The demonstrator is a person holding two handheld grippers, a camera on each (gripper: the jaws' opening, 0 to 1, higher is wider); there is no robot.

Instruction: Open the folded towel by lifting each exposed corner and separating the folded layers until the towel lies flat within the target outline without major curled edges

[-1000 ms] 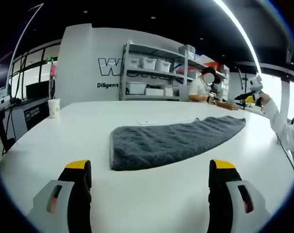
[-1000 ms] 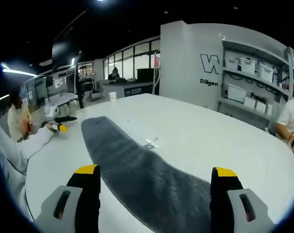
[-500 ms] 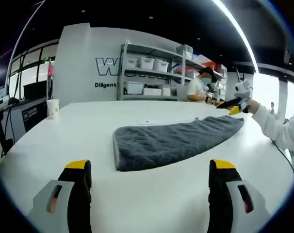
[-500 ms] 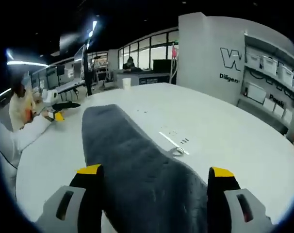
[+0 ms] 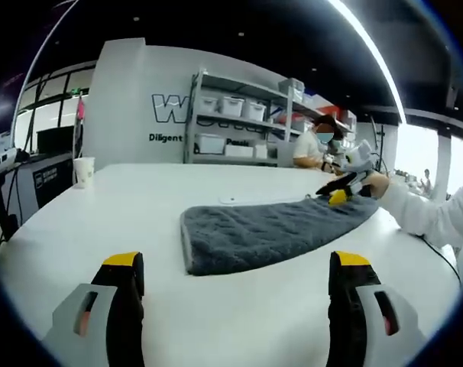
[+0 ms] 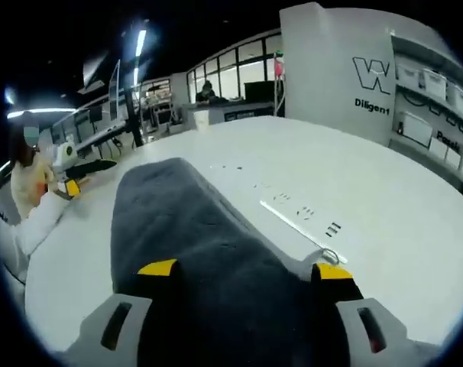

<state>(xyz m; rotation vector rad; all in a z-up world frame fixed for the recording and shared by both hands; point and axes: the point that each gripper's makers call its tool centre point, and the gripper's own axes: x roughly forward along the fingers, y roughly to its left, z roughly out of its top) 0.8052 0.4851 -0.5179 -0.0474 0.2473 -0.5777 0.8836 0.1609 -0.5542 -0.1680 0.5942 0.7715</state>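
Observation:
A grey folded towel (image 5: 270, 232) lies as a long strip on the white table (image 5: 101, 222). My left gripper (image 5: 237, 266) is open, low over the table just short of the towel's near end, with nothing between its jaws. In the right gripper view the towel (image 6: 186, 229) runs away from me, and its near end lies between the jaws of my open right gripper (image 6: 247, 272). From the left gripper view, the right gripper (image 5: 338, 188) is down at the towel's far end, held by a hand in a white sleeve. The left gripper (image 6: 71, 182) sits beyond the towel's other end.
A thin white outline with small marks (image 6: 300, 222) runs along the towel on the table. A paper cup (image 5: 84, 170) stands at the far left. Behind the table are shelves (image 5: 239, 122) with white bins, and a seated person (image 5: 312, 147).
My right gripper has dropped and moved forward onto the towel's end, which now lies between its jaws. The left gripper has barely moved.

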